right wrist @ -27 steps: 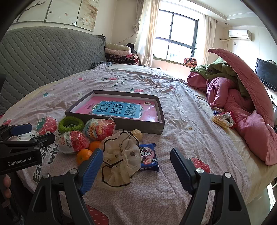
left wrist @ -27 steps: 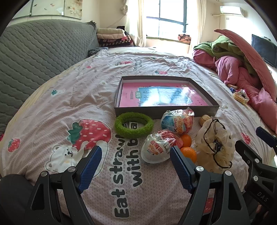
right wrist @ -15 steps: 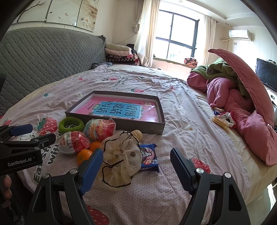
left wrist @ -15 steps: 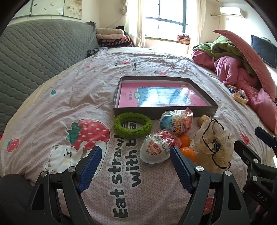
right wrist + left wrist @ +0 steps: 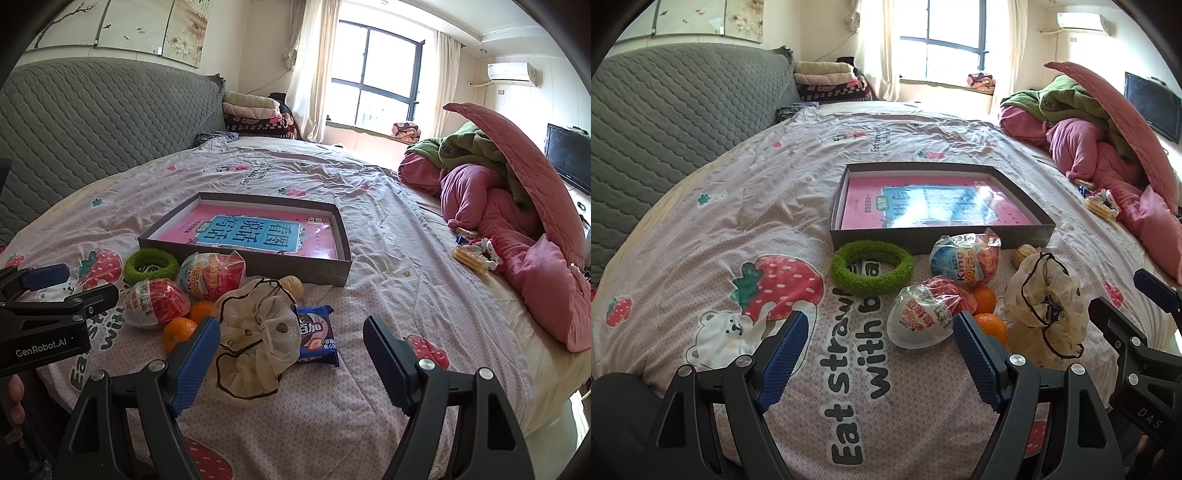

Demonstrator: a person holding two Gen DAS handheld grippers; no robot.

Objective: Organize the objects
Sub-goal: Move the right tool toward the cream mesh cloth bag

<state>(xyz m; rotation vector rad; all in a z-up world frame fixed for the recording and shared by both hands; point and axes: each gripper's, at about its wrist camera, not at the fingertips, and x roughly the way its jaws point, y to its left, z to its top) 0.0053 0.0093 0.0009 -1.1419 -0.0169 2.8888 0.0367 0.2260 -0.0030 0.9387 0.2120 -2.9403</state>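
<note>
A shallow grey box point(image 5: 938, 240) with a pink book inside lies on the bed; it also shows in the right wrist view point(image 5: 258, 271). In front of it lie a green fuzzy ring point(image 5: 871, 266), two wrapped toy eggs point(image 5: 921, 320) point(image 5: 964, 258), two oranges point(image 5: 991, 325), a walnut point(image 5: 1024, 254), a cream scrunchie point(image 5: 1043, 310) and a blue snack packet point(image 5: 318, 334). My left gripper point(image 5: 877, 352) is open and empty, near the white-and-red egg. My right gripper point(image 5: 291, 356) is open and empty, over the scrunchie point(image 5: 255, 339) and packet.
A pile of pink and green bedding point(image 5: 509, 206) lies on the right side of the bed, with small snacks point(image 5: 474, 254) beside it. A grey quilted headboard point(image 5: 665, 122) stands at the left. The bed edge drops off at the right point(image 5: 554, 376).
The left gripper has edged slightly towards the objects. The right gripper has hardly moved. Both stay open.
</note>
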